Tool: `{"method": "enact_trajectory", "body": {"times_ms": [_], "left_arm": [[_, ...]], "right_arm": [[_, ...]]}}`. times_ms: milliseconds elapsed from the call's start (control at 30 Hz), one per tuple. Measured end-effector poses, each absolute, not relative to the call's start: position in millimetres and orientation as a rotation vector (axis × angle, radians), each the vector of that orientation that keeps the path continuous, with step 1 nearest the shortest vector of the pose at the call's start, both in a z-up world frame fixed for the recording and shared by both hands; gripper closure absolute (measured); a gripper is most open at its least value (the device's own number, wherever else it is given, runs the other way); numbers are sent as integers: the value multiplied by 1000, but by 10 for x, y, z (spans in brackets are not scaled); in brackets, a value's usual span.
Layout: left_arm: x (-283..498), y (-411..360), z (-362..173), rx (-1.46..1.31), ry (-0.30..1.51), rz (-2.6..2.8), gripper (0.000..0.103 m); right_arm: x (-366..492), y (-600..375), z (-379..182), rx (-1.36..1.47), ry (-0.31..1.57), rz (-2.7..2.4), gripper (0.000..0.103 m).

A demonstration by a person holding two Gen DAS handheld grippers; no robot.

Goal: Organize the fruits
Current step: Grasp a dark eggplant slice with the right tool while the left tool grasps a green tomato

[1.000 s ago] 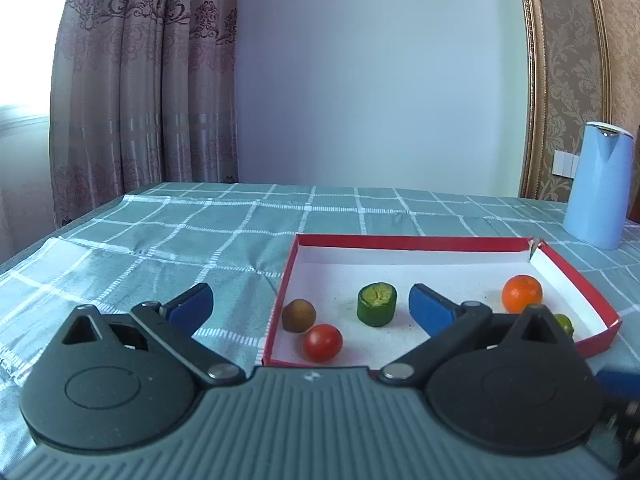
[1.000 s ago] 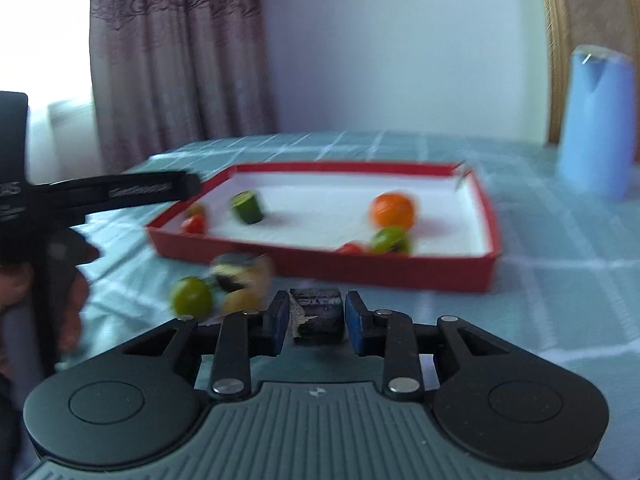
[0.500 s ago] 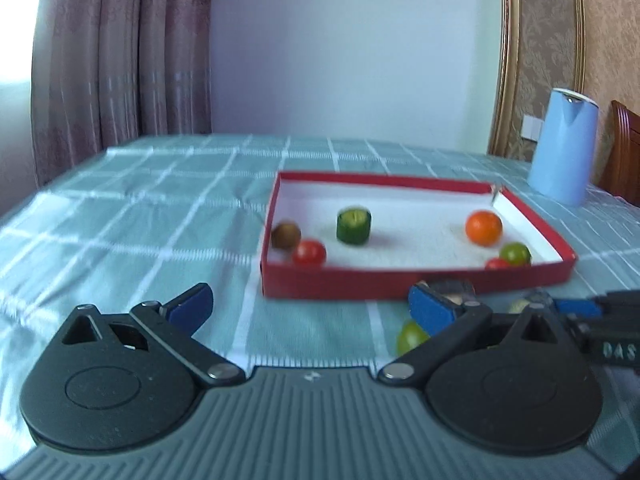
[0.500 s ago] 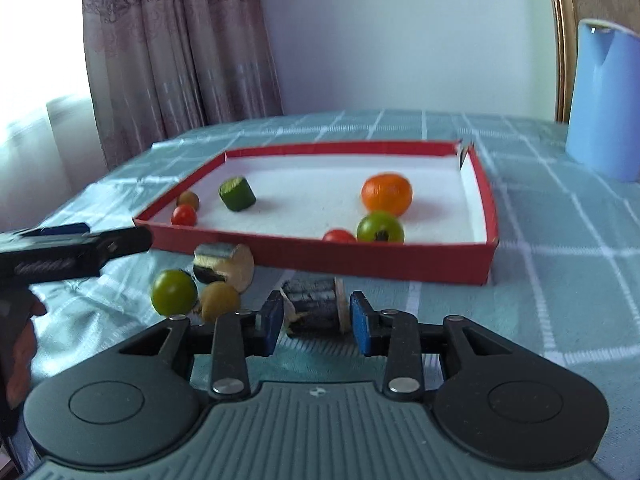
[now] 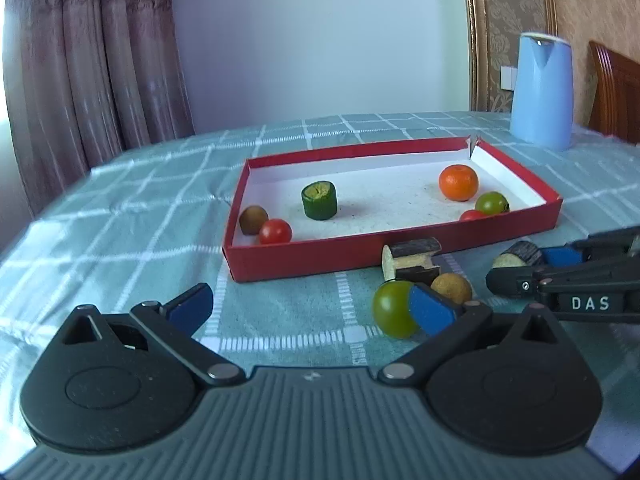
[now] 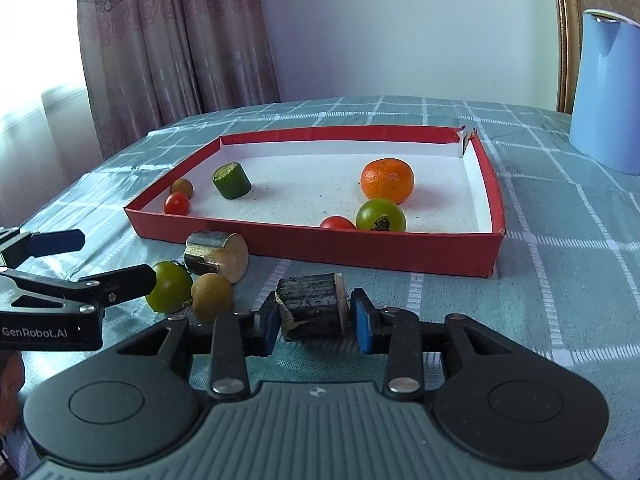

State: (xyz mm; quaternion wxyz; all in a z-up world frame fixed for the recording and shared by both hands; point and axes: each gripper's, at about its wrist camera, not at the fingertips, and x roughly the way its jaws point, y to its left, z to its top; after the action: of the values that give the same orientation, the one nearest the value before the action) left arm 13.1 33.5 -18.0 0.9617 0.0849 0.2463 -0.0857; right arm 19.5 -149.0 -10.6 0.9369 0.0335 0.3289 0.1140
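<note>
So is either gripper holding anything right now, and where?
Nothing is held. The right gripper has just been opening; the dark cylinder piece sits loose between its pads. The left gripper is open, empty.

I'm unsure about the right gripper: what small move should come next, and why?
Probably back the right gripper away from the dark sugarcane piece. Its jaws have just been opening; the piece sits on the tablecloth between the pads, a gap showing at the right pad, outside the red tray.

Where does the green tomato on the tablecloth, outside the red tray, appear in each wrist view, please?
Left wrist: green tomato lower right of centre, partly behind the left gripper's right finger.
Right wrist: green tomato lower left, beside a brown ball.
Shared landmark: red tray.
</note>
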Motion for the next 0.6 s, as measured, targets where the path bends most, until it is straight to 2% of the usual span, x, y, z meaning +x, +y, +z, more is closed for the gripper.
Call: {"method": "enact_trajectory", "body": {"times_ms": [133,400,467,533,600], "left_arm": [[80,295,-167,200,491,-189,0],[203,226,-217,206,541,-215,0],[261,253,-249,184,566,-206,6],[290,318,-246,125,595,-260,18],[280,366,-239,89,600,-280,25]], "right_arm": [[189,-1414,-105,37,677,268,45],[179,-1379,-105,35,675,261,46],[186,-1389,-105,38,675,260,46],[189,-1408,-108,38,676,260,46],[190,-1404,-108,39,676,260,46]]}}
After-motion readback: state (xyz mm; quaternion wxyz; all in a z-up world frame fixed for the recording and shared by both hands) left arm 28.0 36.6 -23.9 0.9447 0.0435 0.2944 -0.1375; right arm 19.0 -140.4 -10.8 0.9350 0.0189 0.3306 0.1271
